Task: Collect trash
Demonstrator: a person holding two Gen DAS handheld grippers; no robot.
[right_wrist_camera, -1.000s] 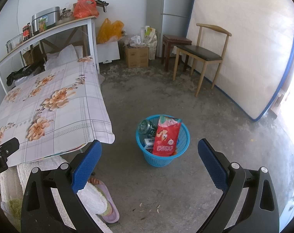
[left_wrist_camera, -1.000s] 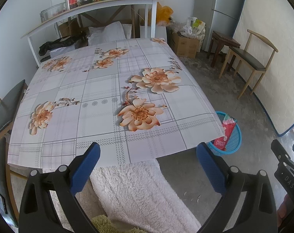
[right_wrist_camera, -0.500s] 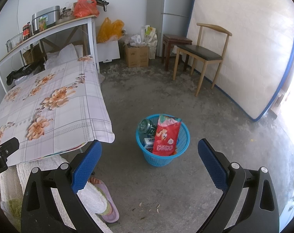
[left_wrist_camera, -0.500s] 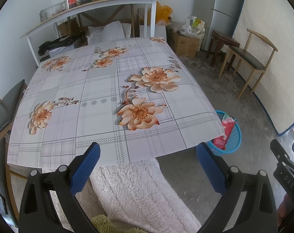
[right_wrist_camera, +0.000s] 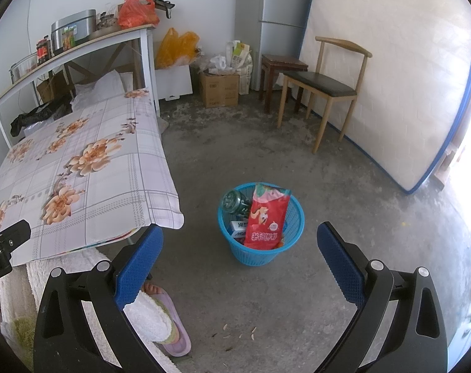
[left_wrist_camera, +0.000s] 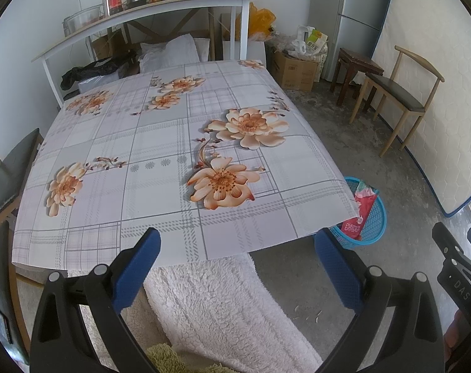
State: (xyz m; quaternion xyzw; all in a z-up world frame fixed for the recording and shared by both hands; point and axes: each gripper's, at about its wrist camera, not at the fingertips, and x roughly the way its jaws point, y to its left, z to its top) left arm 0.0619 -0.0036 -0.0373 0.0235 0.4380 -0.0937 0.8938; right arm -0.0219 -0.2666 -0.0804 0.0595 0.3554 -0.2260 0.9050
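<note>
A blue plastic basket (right_wrist_camera: pixel 293 217) stands on the concrete floor beside the table. It holds a red snack bag (right_wrist_camera: pixel 266 214), a dark green can (right_wrist_camera: pixel 234 202) and a small white box (right_wrist_camera: pixel 237 227). The basket also shows in the left wrist view (left_wrist_camera: pixel 373 217), partly behind the table's corner, with the red bag (left_wrist_camera: pixel 361 211) sticking out. My left gripper (left_wrist_camera: pixel 235 267) is open and empty, held over the near edge of the table (left_wrist_camera: pixel 161 143). My right gripper (right_wrist_camera: pixel 238 261) is open and empty, above the floor just short of the basket.
The table has a flowered cloth (right_wrist_camera: pixel 80 168). A wooden chair (right_wrist_camera: pixel 325 84) and stool (right_wrist_camera: pixel 282 62) stand at the back right, a mattress (right_wrist_camera: pixel 400 71) leans on the wall. Boxes and bags (right_wrist_camera: pixel 218 88) sit by the fridge. A slippered foot (right_wrist_camera: pixel 164 310) is below.
</note>
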